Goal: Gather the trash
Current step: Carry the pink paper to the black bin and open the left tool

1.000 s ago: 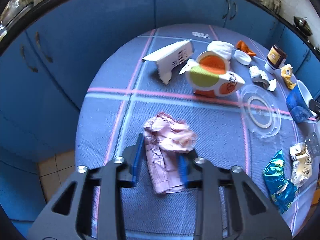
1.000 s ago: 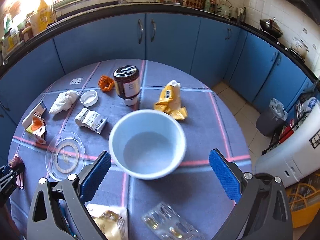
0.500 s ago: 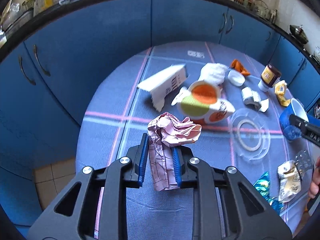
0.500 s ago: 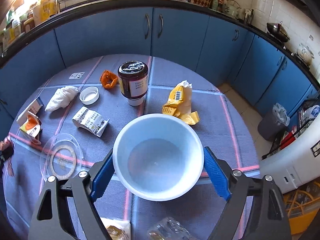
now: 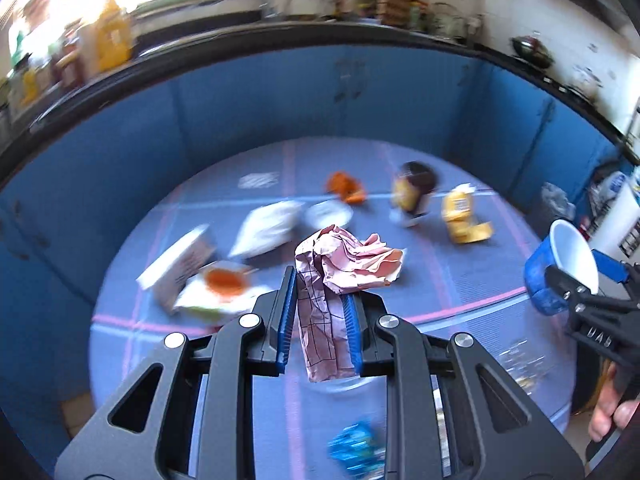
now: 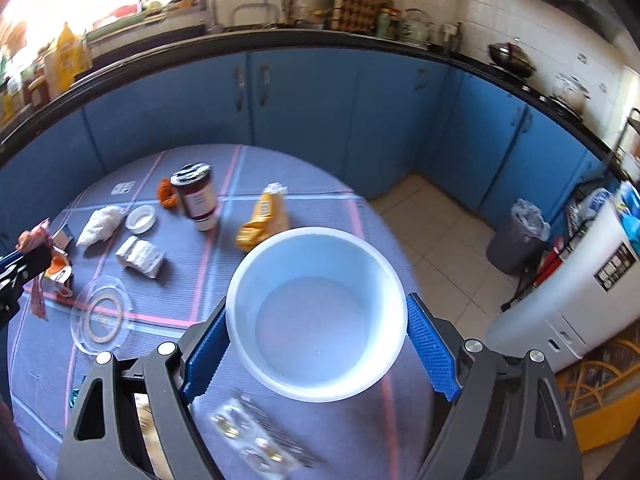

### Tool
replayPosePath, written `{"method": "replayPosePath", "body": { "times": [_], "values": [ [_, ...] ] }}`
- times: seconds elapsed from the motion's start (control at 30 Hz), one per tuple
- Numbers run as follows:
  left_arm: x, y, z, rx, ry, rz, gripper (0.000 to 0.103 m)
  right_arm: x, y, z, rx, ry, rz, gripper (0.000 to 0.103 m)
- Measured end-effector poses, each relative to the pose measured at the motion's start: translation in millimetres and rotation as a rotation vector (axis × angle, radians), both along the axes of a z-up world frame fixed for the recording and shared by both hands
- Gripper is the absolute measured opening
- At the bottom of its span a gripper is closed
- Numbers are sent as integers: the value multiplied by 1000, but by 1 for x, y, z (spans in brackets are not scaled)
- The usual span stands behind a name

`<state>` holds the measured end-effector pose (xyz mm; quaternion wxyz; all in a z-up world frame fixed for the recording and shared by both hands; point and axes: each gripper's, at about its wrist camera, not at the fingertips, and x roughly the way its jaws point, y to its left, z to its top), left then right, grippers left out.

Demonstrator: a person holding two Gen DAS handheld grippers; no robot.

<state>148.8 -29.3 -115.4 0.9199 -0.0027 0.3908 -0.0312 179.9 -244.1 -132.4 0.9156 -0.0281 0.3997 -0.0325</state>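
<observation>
Everywhere, blue cabinets (image 6: 304, 108) around checked tablecloth (image 6: 280, 208).

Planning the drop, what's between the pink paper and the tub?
Nothing: only air above bare tablecloth between the pink paper and tub, in the left wrist view.

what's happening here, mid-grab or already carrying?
Already carrying. The left gripper is shut on a crumpled pink paper, held above the round table. The right gripper is clamped on a white-lined blue bowl, lifted off the cloth and empty. The jam jar, yellow wrapper, clear plastic lid and other scraps lie uncollected on the table.
</observation>
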Motion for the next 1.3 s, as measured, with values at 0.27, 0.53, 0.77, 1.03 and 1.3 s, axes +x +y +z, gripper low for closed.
{"method": "replayPosePath", "body": {
  "times": [0.27, 0.53, 0.77, 1.03, 1.3],
  "values": [
    [12, -69, 10, -16, -7, -134, 23, -24, -55, 14, -17, -37, -125, 82],
    [10, -123, 27, -26, -30, -245, 23, -42, -98, 25, -58, -53, -251, 82],
    [-4, -168, 44, -16, -67, -348, 23, -66, -138, 34, -176, -62, -410, 85],
    [-17, -218, 50, -28, -48, -479, 24, -96, -172, 44, -180, -97, -514, 95],
    [-39, -280, 53, -57, 9, -648, 27, -136, -213, 46, -218, -96, -662, 95]
  ]
}}
